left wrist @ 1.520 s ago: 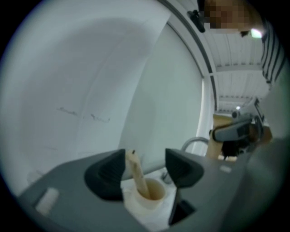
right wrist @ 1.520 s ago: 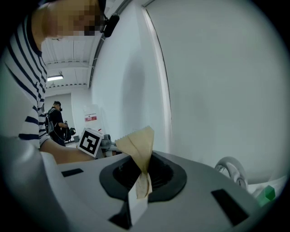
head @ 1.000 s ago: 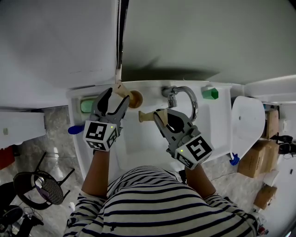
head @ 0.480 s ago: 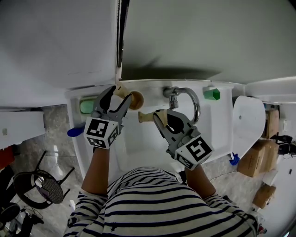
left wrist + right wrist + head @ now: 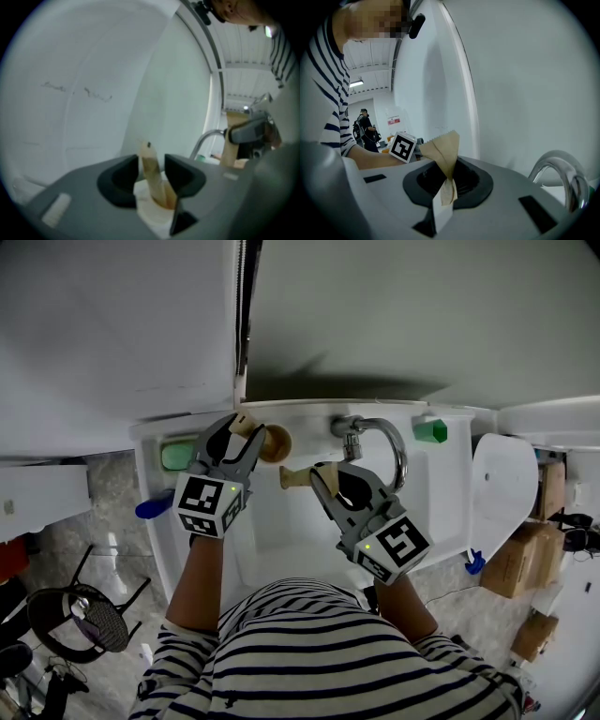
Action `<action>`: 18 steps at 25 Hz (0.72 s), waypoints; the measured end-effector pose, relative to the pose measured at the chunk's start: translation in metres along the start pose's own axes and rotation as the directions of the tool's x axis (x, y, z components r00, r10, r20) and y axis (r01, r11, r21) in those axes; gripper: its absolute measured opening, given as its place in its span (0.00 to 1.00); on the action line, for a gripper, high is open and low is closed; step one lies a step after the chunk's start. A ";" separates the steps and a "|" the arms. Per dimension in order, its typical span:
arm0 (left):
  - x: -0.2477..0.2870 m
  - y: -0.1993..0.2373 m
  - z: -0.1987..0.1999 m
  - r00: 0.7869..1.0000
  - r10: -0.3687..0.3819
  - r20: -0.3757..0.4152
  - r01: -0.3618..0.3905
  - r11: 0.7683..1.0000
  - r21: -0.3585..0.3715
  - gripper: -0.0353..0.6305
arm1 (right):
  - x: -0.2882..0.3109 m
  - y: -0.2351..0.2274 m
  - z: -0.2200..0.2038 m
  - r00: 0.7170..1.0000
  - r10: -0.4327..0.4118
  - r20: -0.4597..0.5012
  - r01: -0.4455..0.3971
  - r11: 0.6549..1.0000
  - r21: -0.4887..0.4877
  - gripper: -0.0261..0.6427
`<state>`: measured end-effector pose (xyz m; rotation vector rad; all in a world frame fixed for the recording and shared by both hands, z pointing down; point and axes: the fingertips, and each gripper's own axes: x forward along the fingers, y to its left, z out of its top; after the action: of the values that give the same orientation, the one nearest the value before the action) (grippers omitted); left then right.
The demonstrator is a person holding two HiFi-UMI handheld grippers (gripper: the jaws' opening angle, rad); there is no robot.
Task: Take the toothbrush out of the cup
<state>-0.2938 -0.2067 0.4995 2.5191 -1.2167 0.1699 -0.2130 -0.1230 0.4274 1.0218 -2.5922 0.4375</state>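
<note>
A slim tan toothbrush handle [image 5: 151, 174] stands upright between the fingers of my left gripper [image 5: 151, 164]. The jaws are closing on it, with a thin gap left on each side. In the head view the left gripper [image 5: 246, 427] sits at the sink's back rim, right beside a round brown cup [image 5: 276, 442]. My right gripper [image 5: 314, 474] hovers over the basin, shut on a tan paper packet [image 5: 440, 150] with a serrated top edge. The packet [image 5: 294, 478] sticks out to the left of its jaws.
A chrome tap [image 5: 382, 439] arches over the white sink [image 5: 281, 531] just behind the right gripper. On the rim sit a green block [image 5: 429, 430] at the right and a green dish [image 5: 177, 456] at the left. A white wall rises close behind.
The left gripper's jaws have drawn closer together around the tan handle. Both hands have stayed almost where they were, and the right still holds the packet.
</note>
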 end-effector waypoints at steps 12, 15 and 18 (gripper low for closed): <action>-0.002 -0.003 0.002 1.000 -0.012 -0.003 0.012 1.000 0.004 0.16 | 0.001 0.002 0.001 1.000 0.010 -0.004 -0.010 1.000 -0.007 0.09; -0.003 -0.003 0.005 1.000 -0.014 0.007 0.014 1.000 0.005 0.15 | 0.001 0.003 0.002 1.000 0.008 -0.002 -0.008 1.000 -0.010 0.09; -0.005 -0.005 0.008 1.000 -0.015 0.016 0.014 1.000 0.013 0.15 | 0.000 0.004 0.001 1.000 0.010 -0.001 -0.010 1.000 -0.013 0.09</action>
<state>-0.2933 -0.2031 0.4897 2.5449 -1.2070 0.1548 -0.2161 -0.1212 0.4256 1.0049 -2.5967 0.4234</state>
